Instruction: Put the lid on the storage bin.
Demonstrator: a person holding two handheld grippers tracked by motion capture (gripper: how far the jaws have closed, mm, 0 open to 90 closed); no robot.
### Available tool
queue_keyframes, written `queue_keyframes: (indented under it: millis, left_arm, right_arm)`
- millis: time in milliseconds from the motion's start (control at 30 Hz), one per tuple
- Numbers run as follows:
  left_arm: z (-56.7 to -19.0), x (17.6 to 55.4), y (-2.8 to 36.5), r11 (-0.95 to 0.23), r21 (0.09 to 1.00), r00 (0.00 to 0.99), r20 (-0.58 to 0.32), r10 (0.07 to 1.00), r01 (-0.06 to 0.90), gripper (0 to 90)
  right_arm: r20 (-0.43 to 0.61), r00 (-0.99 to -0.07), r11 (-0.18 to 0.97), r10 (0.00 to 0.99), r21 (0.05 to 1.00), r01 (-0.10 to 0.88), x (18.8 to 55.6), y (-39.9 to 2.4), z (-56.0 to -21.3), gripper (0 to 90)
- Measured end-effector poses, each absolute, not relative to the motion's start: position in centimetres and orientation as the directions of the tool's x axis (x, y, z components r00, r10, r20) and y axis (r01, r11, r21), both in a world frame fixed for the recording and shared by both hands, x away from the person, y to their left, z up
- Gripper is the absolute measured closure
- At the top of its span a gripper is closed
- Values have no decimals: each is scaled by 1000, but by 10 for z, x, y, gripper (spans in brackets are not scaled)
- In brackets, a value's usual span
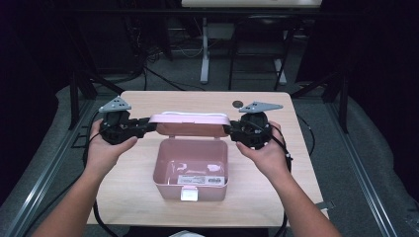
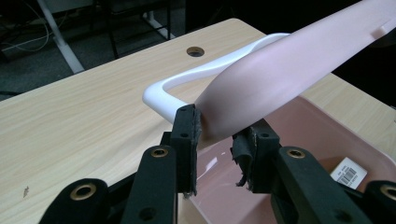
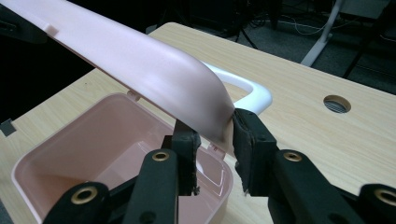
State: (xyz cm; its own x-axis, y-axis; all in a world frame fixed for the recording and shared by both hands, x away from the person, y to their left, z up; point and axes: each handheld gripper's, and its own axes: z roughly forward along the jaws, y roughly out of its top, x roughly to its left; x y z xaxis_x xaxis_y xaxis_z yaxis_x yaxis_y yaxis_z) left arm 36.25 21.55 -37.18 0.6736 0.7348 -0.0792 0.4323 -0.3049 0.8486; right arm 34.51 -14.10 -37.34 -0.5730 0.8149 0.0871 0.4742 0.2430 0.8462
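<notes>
A pink plastic box (image 1: 190, 168) stands open in the middle of the wooden table (image 1: 276, 187). Its pink lid (image 1: 189, 118) is raised above the box's far edge, hinged there, with a white handle (image 2: 187, 79) on its outer side. My left gripper (image 1: 150, 126) is shut on the lid's left end; in the left gripper view the jaws (image 2: 217, 135) pinch the lid (image 2: 289, 70) at its corner. My right gripper (image 1: 228, 129) is shut on the lid's right end; in the right gripper view its jaws (image 3: 215, 135) clamp the lid (image 3: 140, 60) over the box (image 3: 93, 140).
A barcode label (image 1: 197, 180) lies on the box floor. A round cable hole (image 1: 238, 104) sits in the table near its far edge, just behind the right gripper. Beyond the table a white desk leg (image 1: 204, 54) stands on dark floor.
</notes>
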Motion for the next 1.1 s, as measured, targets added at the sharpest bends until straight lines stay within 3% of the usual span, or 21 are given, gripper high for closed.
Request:
queue_keyframes:
  millis: [1100]
  left_arm:
    - [-380, 344, 220, -307, 841, 685, -99, 722, 445, 691]
  right_arm:
    - [83, -600, 266, 796, 842, 469, 327, -142, -380, 659]
